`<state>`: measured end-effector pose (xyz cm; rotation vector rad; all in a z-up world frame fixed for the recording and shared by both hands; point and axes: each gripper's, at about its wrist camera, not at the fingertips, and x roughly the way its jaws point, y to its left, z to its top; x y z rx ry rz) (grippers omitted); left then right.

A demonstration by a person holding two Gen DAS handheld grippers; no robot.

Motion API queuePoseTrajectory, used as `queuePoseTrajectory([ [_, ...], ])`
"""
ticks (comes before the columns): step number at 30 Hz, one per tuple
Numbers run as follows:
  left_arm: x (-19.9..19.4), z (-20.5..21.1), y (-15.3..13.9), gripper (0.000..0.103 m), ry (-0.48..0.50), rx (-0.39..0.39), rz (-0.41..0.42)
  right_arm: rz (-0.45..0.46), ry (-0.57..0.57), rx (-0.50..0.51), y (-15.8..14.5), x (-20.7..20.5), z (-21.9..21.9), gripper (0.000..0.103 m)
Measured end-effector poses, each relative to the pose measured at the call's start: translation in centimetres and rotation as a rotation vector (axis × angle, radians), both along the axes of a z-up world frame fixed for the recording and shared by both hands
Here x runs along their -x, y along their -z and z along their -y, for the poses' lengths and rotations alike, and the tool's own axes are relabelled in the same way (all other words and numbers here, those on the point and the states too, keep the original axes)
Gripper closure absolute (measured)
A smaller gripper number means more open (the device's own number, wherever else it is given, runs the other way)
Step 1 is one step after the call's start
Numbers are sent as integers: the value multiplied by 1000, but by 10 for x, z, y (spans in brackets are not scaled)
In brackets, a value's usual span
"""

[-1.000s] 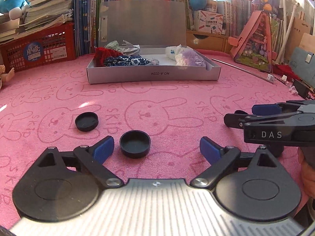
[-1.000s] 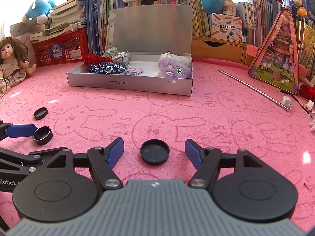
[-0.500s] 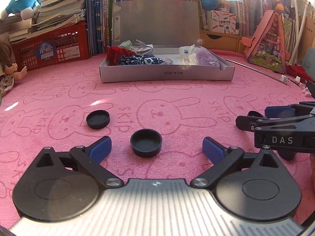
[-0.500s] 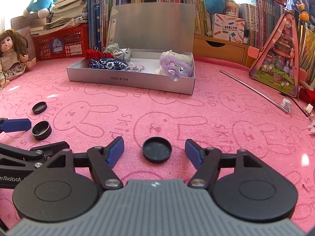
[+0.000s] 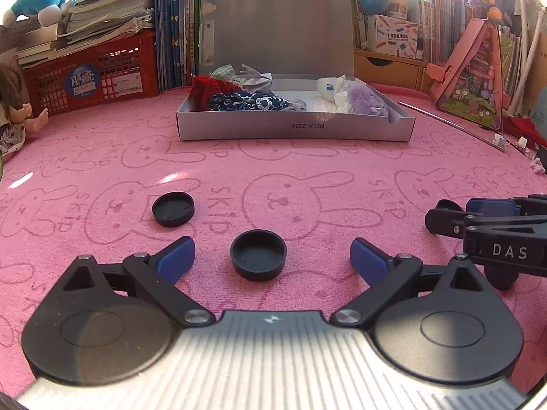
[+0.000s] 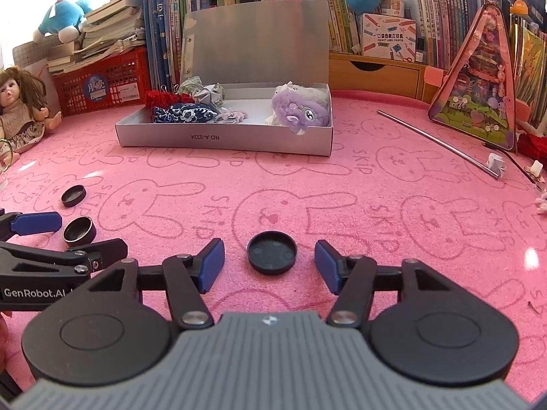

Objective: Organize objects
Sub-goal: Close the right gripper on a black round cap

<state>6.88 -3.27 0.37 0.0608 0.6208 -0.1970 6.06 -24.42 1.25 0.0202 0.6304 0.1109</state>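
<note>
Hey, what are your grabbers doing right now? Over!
Left gripper open around black cup. Right gripper open around black cap. Nothing between either and the box.

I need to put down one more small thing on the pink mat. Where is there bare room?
Bare mat lies between the grey box and the black cap at the right tool, and rightward toward the metal rod. It is crowded by the left tool: two caps.
</note>
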Motion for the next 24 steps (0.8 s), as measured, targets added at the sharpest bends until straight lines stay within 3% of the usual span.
queuePoseTrajectory([
  [7, 0, 2, 2, 4, 1, -12, 5, 13, 0, -22, 0, 1, -2, 66],
  [19, -8, 5, -1, 3, -1, -24, -14, 31, -15, 15, 1, 4, -7, 66],
  [24, -6, 2, 0, 4, -5, 6, -2, 36, -16, 24, 2, 5, -9, 66],
])
